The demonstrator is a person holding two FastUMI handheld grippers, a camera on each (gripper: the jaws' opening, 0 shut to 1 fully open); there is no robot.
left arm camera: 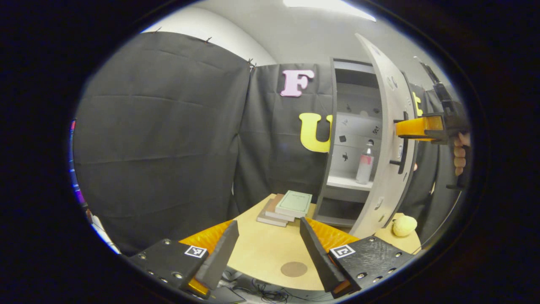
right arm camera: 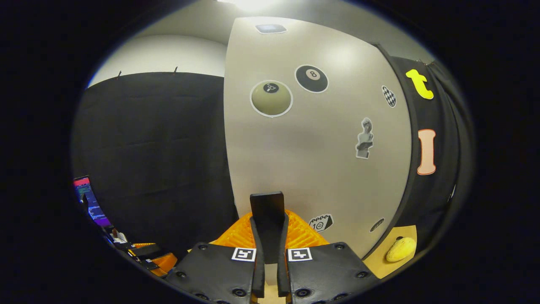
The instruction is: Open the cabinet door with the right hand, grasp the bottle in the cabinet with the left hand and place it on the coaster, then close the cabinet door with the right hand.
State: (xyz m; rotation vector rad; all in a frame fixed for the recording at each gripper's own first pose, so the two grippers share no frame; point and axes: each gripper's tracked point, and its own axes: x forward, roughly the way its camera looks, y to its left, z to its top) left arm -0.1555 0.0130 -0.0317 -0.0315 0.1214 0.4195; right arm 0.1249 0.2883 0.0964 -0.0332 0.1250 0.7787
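The cabinet door (left arm camera: 390,139) stands swung open, its edge turned toward the left gripper view, and the right gripper (left arm camera: 411,127), held in a hand (left arm camera: 460,154) at about three o'clock in that view, reaches in at the dark door handle (left arm camera: 404,145). In the right gripper view the fingers of that right gripper (right arm camera: 267,211) are drawn together around the handle (right arm camera: 267,211), with the stickered face of the door (right arm camera: 316,139) just beyond. The bottle (left arm camera: 365,164) stands upright on a shelf (left arm camera: 348,182) inside the cabinet, at about two o'clock from the left gripper (left arm camera: 266,236), whose fingers are spread wide and hold nothing. Between those fingers lies the tabletop (left arm camera: 261,253), with the round brown coaster (left arm camera: 294,269) near its front edge at six o'clock, well apart from the bottle. A stack of books (left arm camera: 284,207) rests farther back, and a yellow plush toy (left arm camera: 404,225) sits at the foot of the door.
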